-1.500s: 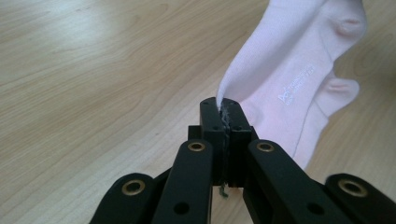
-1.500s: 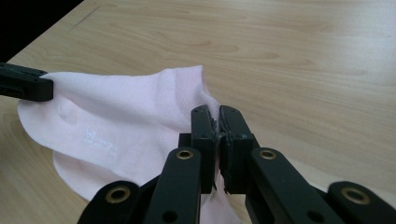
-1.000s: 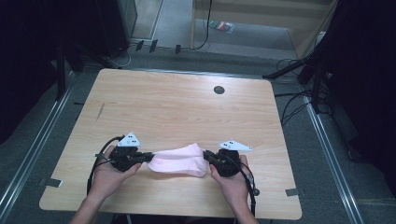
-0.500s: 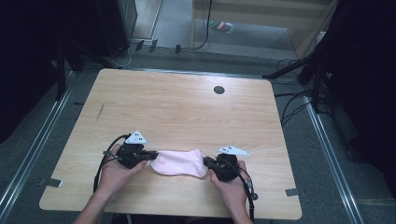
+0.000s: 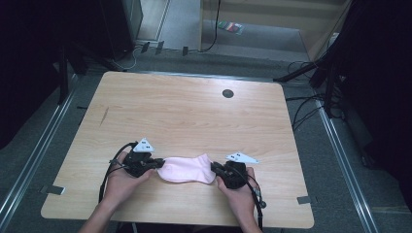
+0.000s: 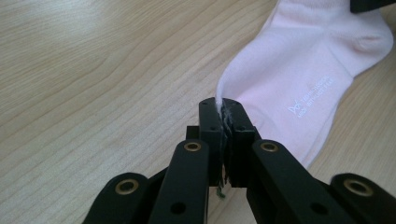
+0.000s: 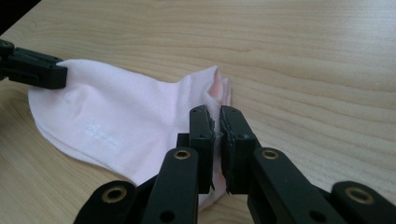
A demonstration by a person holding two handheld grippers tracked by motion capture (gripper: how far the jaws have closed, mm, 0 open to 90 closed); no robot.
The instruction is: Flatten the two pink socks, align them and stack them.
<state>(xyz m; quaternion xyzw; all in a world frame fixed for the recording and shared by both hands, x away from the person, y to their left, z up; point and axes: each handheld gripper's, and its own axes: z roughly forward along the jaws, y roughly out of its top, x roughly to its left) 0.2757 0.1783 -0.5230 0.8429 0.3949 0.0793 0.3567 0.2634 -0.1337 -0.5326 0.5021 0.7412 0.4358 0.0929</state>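
While your two hands have drawn a little closer together over the last second, the pale pink cotton sock [image 5: 186,169] has gone from a stretched, slightly lifted strip to a shorter shape lying flat on the light wooden table [image 5: 194,111], near its front edge and between your hands. That reads as the sock now being laid down and smoothed, so the next sensible step, by my judgement, is to let go or start a fold. Your left tool [image 6: 225,108] has its jaws pressed together on the toe end of the sock, fabric pinched between the pads; your right tool [image 7: 215,117] is clamped the same way on the cuff end, where the layered edges show. Counting it up: what you hold looks like a matched pair, two socks stacked one on the other, though from above they read as one; two tools; one table, with one small dark round hole [image 5: 228,93] toward its far side
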